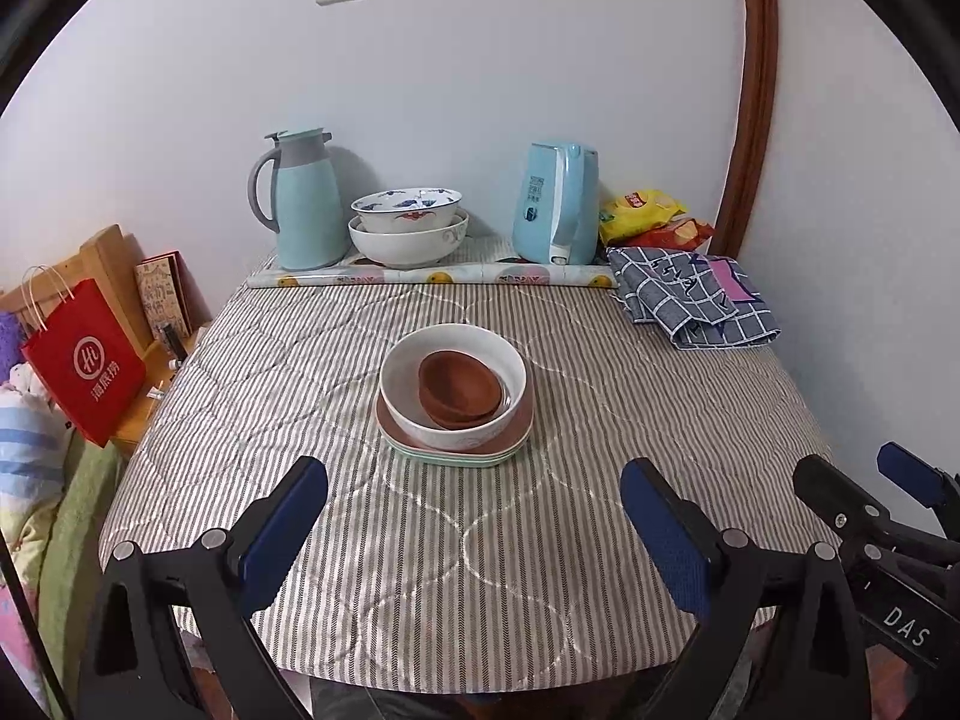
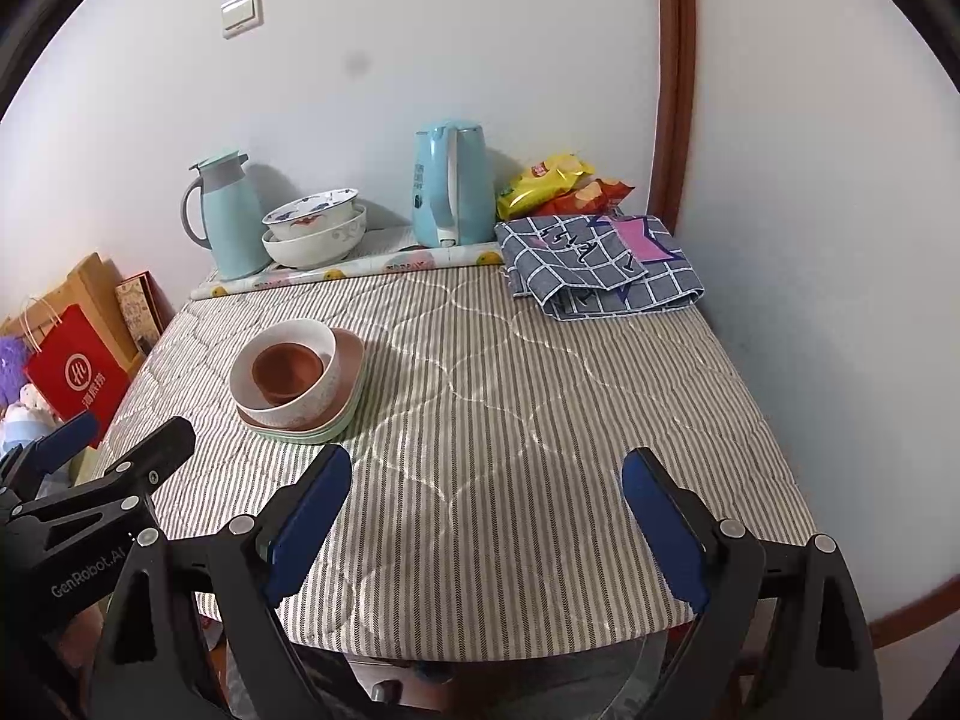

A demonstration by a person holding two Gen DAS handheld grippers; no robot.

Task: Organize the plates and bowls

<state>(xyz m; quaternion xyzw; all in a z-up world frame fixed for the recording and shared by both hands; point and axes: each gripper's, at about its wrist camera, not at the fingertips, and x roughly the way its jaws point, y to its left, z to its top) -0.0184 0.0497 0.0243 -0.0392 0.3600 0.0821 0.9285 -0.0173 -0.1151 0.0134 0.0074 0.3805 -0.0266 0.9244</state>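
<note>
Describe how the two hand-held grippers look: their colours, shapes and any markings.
Both are alike. The left hand-held gripper has a black frame of angular struts with round silver bolts, and two flat fingers faced with dark blue textured pads. The right hand-held gripper matches it. White lettering on their bodies reads "DAS" on the right one and "GenRobot.AI" on the left. No cables or sleeves show.

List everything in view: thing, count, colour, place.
brown bowls: 2, nested in white bowl
white bowl: 1, on plates
square plates: several, pink over green, table centre
patterned bowls: 2, white, stacked at back
thermos jug: 1, teal, back left
electric kettle: 1, blue, back
snack bags: 2, yellow and red, back right
checked cloth: 1, grey-blue, right
red paper bag: 1, beside table
left gripper: open
right gripper: open
</note>
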